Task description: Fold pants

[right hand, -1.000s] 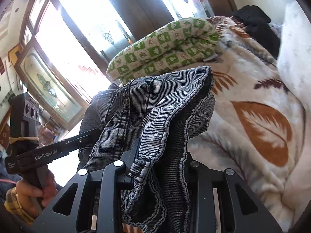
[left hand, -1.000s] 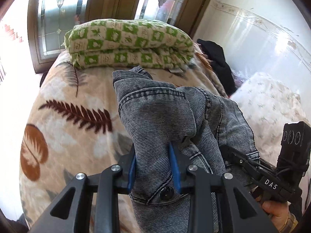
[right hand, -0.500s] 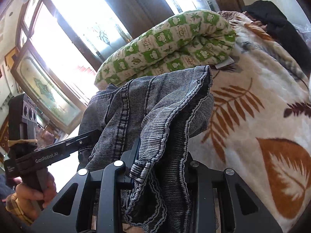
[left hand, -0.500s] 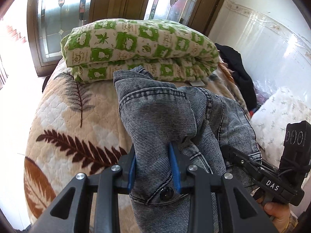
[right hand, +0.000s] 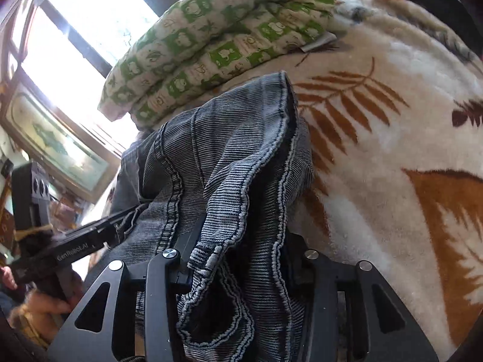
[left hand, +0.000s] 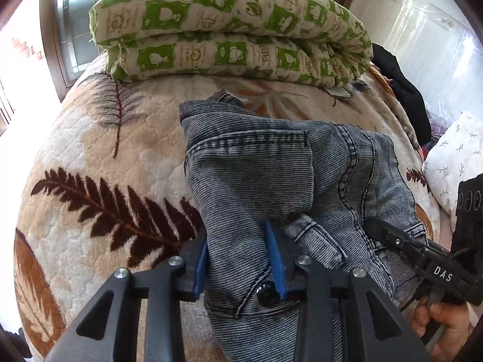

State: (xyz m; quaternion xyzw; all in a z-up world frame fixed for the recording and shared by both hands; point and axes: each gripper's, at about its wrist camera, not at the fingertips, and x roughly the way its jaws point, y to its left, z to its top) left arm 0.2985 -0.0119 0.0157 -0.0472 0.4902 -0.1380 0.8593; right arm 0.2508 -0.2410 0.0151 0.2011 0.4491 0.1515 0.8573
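Grey washed denim pants [left hand: 271,175] hang bunched between my two grippers above a cream bed blanket with leaf prints [left hand: 99,157]. My left gripper [left hand: 238,259] is shut on the waistband near a dark button [left hand: 264,294]; its blue pads [left hand: 276,259] pinch the cloth. My right gripper [right hand: 238,259] is shut on a thick fold of the pants [right hand: 229,163] at a seam edge. The right gripper also shows at the right of the left wrist view [left hand: 374,226], and the left gripper at the left of the right wrist view [right hand: 120,226].
A folded green-and-cream quilt [left hand: 229,27] lies across the far end of the bed. A black garment [left hand: 404,96] and a white floral pillow [left hand: 455,163] lie at the right. Windows stand behind the quilt. The blanket [right hand: 392,138] spreads out below the pants.
Both grippers have carried the pants forward and down toward the bed; the quilt and blanket look much closer. The grip on the pants is unchanged.
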